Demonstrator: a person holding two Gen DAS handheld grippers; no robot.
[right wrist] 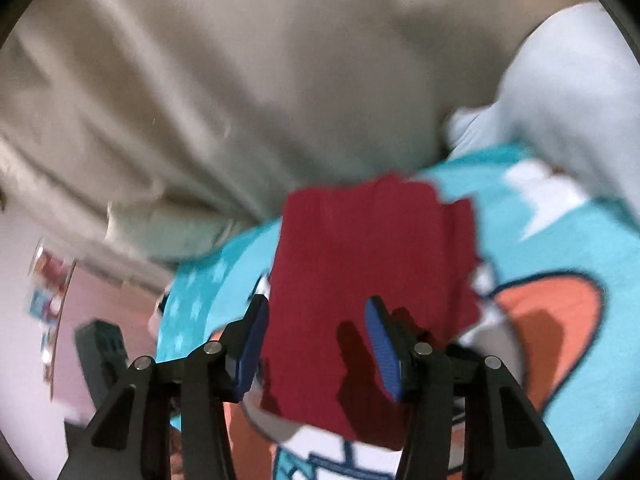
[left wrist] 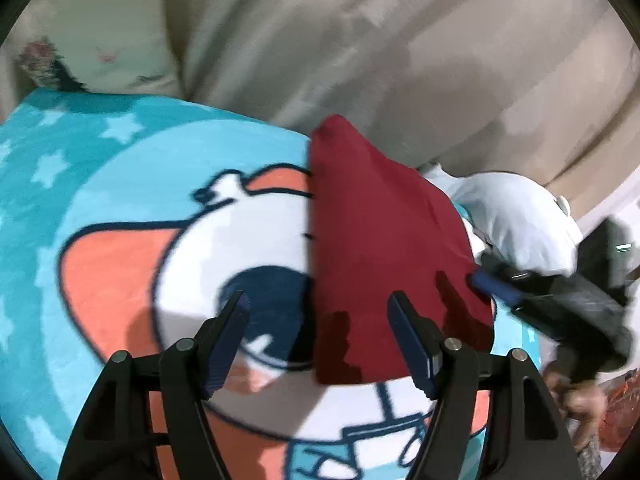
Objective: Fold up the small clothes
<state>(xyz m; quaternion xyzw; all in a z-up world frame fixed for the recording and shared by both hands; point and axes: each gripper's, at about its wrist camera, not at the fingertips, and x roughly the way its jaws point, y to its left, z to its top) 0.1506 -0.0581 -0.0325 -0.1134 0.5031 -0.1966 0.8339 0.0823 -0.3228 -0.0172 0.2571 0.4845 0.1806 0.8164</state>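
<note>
Dark red soft cloth garment lay folded on the cartoon-print turquoise fleece blanket.
Light, limp (probably slip-prone); best pinched at a corner. Left gripper and right gripper both spread, empty.

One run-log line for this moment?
left gripper: open, empty | right gripper: open, empty | red garment: folded, lying on cartoon blanket

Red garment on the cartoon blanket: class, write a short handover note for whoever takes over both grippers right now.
Left gripper: open, holding nothing, above the blanket.
Right gripper: open, holding nothing, over the red garment.
Garment lies on the blanket, released, apparently folded; blur hides the detail.
Pale cloth lies beyond it.
Left to do: check the fold, then any remaining clothes.
</note>
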